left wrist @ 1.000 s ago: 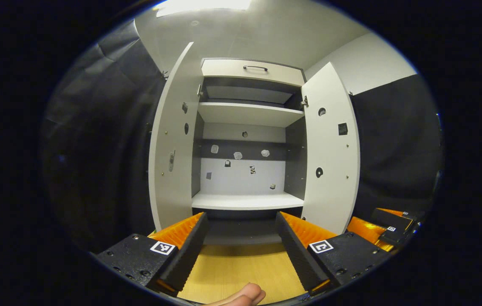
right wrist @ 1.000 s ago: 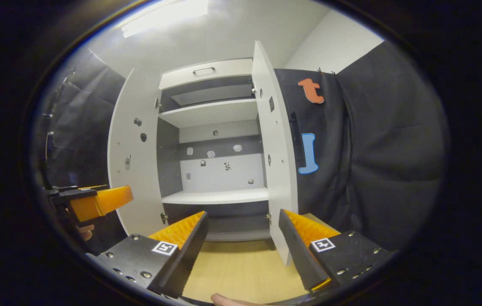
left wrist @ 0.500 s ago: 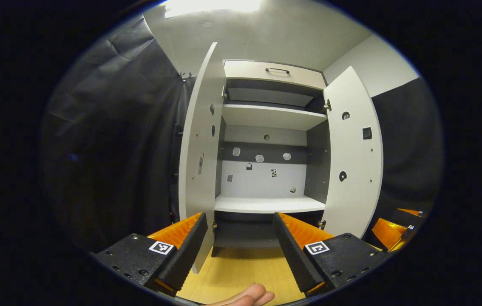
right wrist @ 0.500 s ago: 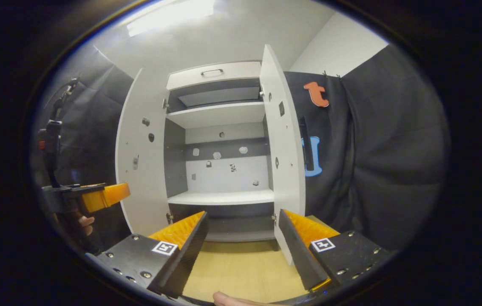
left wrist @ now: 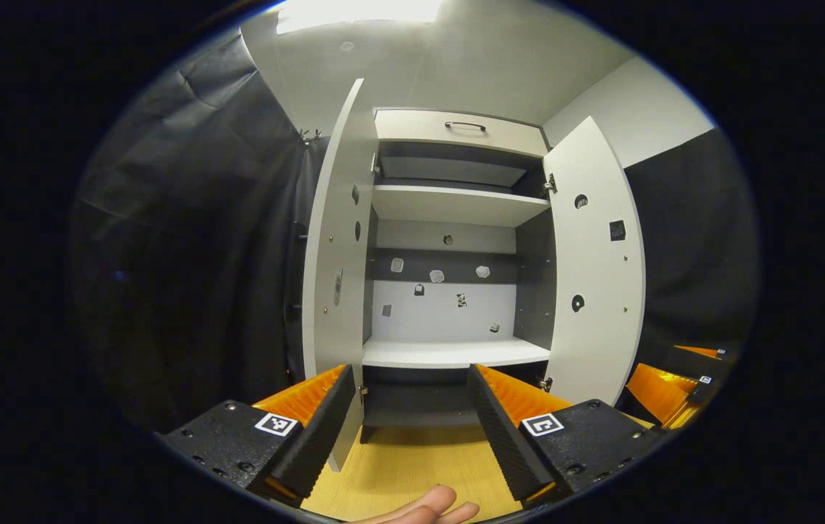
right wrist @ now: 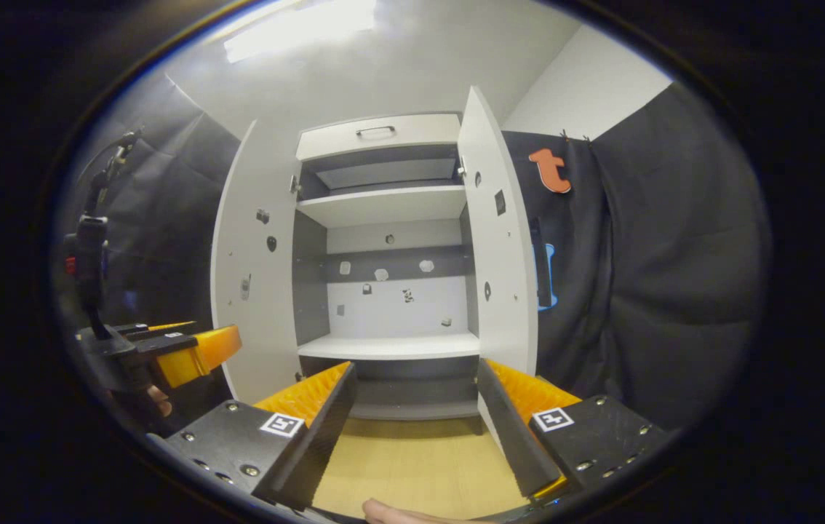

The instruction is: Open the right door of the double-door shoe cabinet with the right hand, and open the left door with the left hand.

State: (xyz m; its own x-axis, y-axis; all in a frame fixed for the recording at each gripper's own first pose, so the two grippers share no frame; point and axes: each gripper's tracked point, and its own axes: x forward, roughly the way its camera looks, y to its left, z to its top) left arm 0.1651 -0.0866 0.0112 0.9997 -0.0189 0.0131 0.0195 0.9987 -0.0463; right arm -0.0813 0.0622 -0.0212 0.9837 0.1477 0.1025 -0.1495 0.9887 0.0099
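Both my claws, left gripper (left wrist: 409, 407) & right gripper (right wrist: 416, 407), wide & empty; left door (left wrist: 332, 269) & right door (right wrist: 503, 269) swung out, stiff light panels—I'd grip free edges.

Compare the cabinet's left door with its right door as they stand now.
In the left gripper view, the left door shows nearly edge-on, while the right door shows its broad inner face. The right door carries a dark square patch and two round marks; the left door's marks look smaller. Both are white and swung open.
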